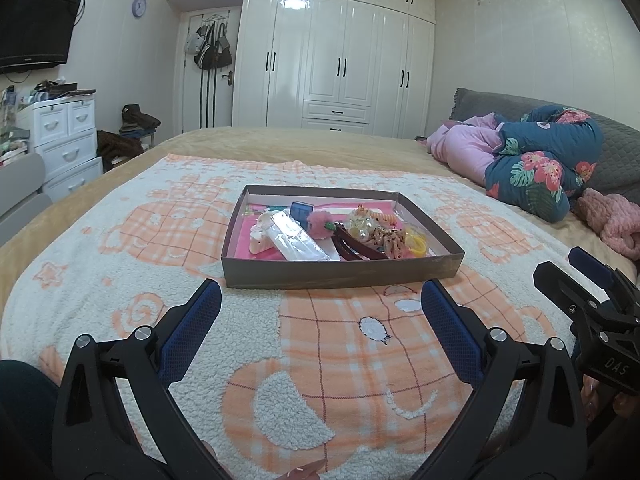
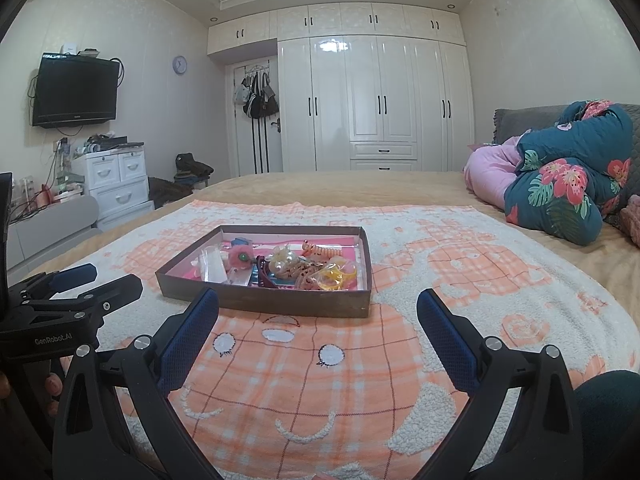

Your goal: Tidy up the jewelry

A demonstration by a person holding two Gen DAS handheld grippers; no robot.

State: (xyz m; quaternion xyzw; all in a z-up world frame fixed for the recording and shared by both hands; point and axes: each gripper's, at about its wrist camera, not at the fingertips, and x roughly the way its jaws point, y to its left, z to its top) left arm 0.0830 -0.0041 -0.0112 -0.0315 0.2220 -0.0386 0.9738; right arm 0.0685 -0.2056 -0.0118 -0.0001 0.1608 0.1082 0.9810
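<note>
Both the left hand-held gripper (image 1: 320,304) and the right hand-held gripper (image 2: 318,312) gape wide, holding nothing, low over the blanket (image 1: 312,360) on the bed. Just beyond them sits the shallow box (image 1: 340,274), with hair clips, pearls and bands heaped loosely inside it. That jumble would fit either sorting ahead or pieces already gathered in; I can't judge which.

Both tongs (image 1: 320,300) (image 2: 318,308) have black frames with silver screws. Blue textured pads (image 1: 192,332) line the fingers. White lettering marks the housings.
</note>
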